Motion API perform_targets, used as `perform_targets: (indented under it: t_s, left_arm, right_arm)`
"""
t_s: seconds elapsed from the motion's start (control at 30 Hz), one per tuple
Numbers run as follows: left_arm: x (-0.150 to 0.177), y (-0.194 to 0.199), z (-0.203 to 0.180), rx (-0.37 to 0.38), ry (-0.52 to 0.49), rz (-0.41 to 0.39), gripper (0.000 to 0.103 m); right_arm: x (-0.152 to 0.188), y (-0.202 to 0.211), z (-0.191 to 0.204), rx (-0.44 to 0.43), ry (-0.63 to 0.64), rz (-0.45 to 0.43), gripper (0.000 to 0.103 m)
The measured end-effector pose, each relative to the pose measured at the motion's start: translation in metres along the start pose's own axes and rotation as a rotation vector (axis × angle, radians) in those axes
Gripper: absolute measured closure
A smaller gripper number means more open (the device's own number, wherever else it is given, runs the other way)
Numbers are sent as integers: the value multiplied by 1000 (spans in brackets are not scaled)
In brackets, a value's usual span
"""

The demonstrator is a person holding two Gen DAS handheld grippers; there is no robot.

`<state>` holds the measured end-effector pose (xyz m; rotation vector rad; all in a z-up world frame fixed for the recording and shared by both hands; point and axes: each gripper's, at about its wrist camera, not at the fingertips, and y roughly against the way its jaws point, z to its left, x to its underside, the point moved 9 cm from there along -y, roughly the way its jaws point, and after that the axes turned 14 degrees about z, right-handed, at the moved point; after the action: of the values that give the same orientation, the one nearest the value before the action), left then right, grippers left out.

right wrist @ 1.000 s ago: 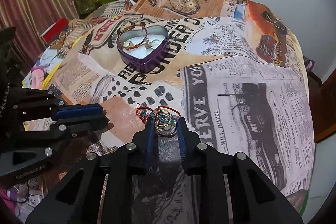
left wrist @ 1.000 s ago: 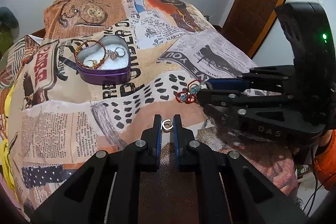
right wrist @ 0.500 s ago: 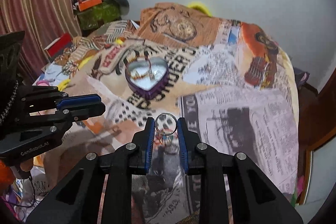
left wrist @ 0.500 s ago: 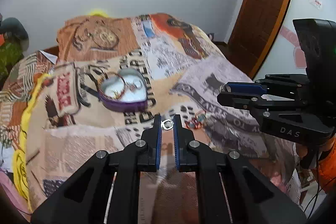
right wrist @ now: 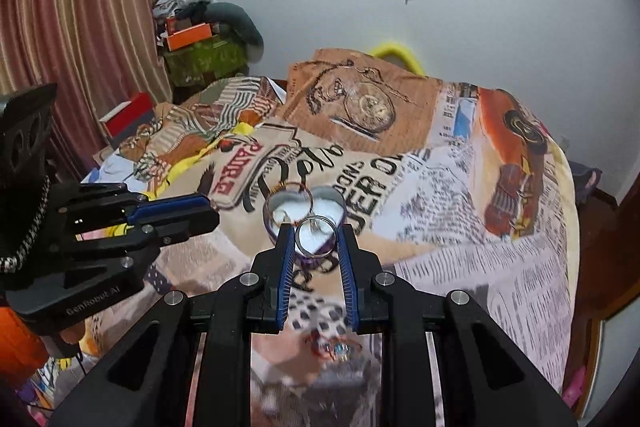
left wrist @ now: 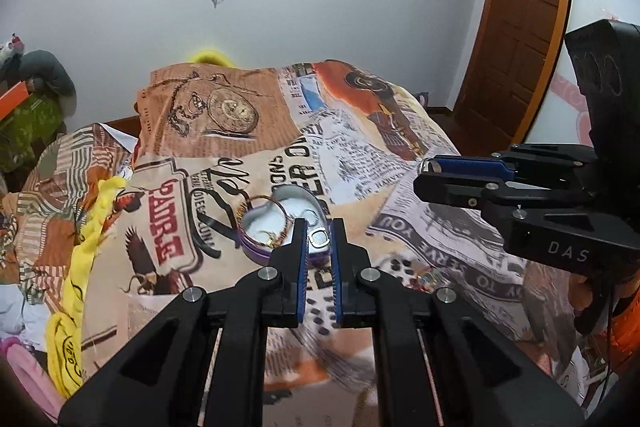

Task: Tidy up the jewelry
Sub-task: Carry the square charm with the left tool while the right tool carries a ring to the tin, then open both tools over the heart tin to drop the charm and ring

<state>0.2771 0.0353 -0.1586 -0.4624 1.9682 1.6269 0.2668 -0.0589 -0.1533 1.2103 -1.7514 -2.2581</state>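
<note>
Left wrist: both tongs, left [left wrist: 319, 233] and right [right wrist: 315, 237], each clamping a ring, now raised off the bedspread [left wrist: 360, 155]

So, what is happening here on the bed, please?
A person is sorting jewelry with two tools. The left hand-held gripper pinches a small ring, and the right hand-held gripper pinches a larger ring. Both are raised above the bed, facing the open heart-shaped tin, which already holds a bangle and other pieces. A red beaded piece lies on the bedspread, not yet picked up.
</note>
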Motion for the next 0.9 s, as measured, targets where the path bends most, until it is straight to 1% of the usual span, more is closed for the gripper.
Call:
perform_targets:
  t_s: [0.23,0.43,0.67,0.9]
  left_arm:
    - [-11,-18,17,-8,17,4,94]
    - [-18,-40,34,-10,38,21,94]
    - [-21,-71,51,19,61,74,94]
    - [-19,-97,59,70,76,140,94]
  right_arm:
    - [-15,-23,0,-26,2,16,83]
    - [-23,-52,-3,-63,-9,66,83]
    - [-23,-86,-4,-98,-1,153,83]
    - [-20,-109,-2,-117,33,222,83]
